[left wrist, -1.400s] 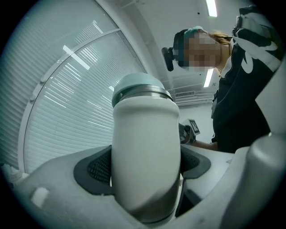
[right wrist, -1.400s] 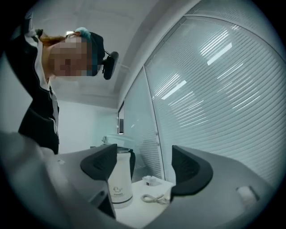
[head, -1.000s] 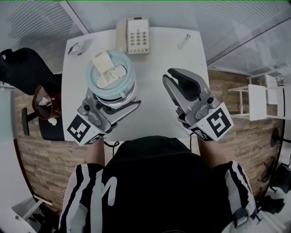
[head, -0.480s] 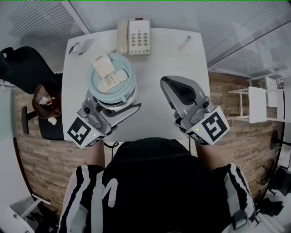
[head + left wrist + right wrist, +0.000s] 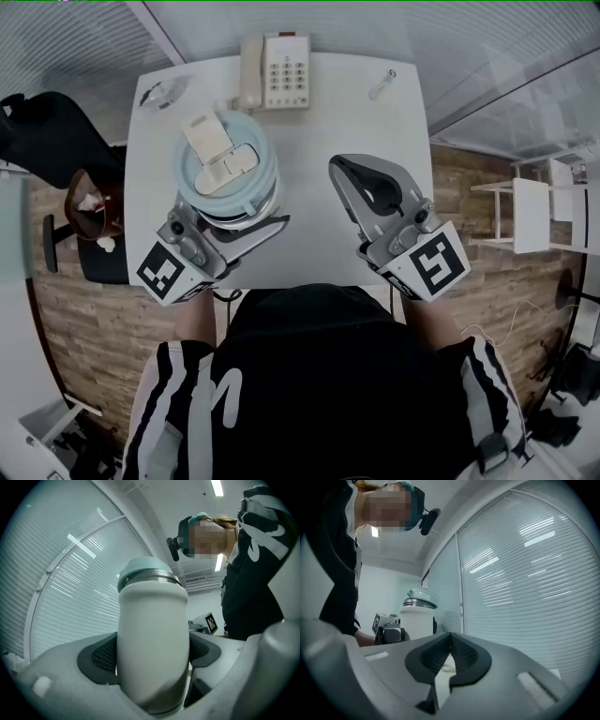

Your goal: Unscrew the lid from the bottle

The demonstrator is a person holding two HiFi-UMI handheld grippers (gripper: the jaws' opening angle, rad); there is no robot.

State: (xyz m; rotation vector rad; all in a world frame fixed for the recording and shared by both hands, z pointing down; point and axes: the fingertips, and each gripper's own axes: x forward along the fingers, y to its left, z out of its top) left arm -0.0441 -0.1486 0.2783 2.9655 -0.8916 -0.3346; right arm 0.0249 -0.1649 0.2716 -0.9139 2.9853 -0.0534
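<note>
A white bottle (image 5: 246,202) with a pale blue flip-top lid (image 5: 228,161) is held upright over the white table (image 5: 319,112). My left gripper (image 5: 234,216) is shut on the bottle's body below the steel collar. In the left gripper view the body (image 5: 152,634) fills the gap between both dark pads, with the lid (image 5: 147,571) above. My right gripper (image 5: 367,176) hovers to the right of the bottle, apart from it, shut and empty. Its pads (image 5: 461,656) meet in the right gripper view, with the bottle (image 5: 417,618) beyond at the left.
A desk telephone (image 5: 277,73) sits at the table's far edge. A small clear item (image 5: 381,84) lies at the far right corner and another small object (image 5: 161,94) at the far left. A black chair (image 5: 56,141) stands left of the table, a white shelf (image 5: 530,211) right.
The right gripper's jaws have closed from a small gap to fully shut, with nothing between them. The left gripper and bottle have stayed in place.
</note>
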